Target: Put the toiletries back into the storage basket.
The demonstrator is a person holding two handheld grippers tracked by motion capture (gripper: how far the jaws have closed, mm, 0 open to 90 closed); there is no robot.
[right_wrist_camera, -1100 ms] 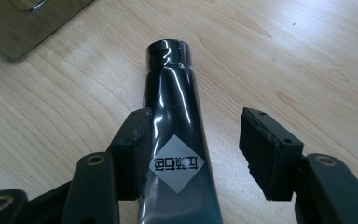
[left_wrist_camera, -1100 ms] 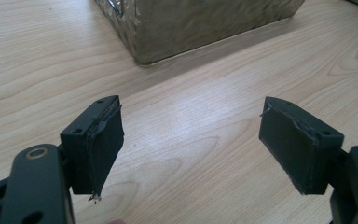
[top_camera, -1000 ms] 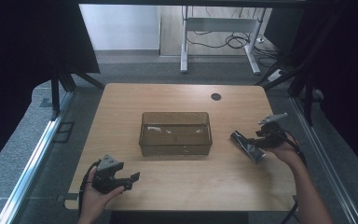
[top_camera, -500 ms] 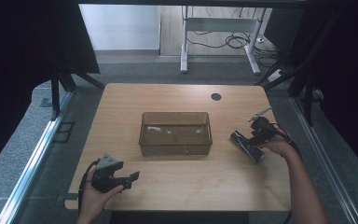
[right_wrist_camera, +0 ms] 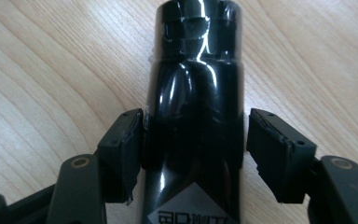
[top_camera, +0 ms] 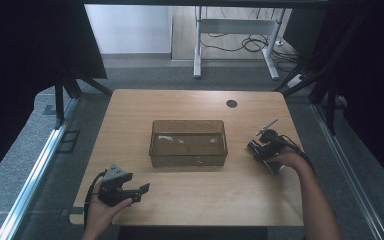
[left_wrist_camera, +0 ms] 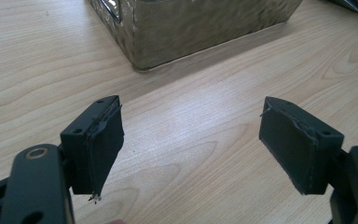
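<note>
From the high view, a person works at a wooden counter [top_camera: 130, 115] with two hand-held grippers, one in each hand. One clear, brown-tinted bin [top_camera: 188, 143] stands at the middle of the counter. The left hand-held gripper [top_camera: 141, 190] is held below and to the left of the bin, near the counter's front edge, a grey three-cornered plate on top. The right hand-held gripper [top_camera: 258, 148] sits just to the right of the bin, over one glossy black bottle [top_camera: 263, 156] lying on the wood. A small dark round hole [top_camera: 231, 103] marks the counter behind the bin.

In the left gripper view, the left hand-held gripper [left_wrist_camera: 191, 140] has its jaws wide apart with bare wood between them. The bin [left_wrist_camera: 191, 28], its wall rippled and translucent, stands ahead, well clear of the jaws.

In the right gripper view, the right hand-held gripper [right_wrist_camera: 193, 140] straddles the bottle [right_wrist_camera: 193, 116], which lies on the counter pointing away from the camera. The left pad appears to touch the bottle's side; the right pad stands a little off it, so the jaws are not closed on it. The bottle is shiny black with a narrower neck end, and a grey diamond-shaped label with lettering shows near the bottom edge.
</note>
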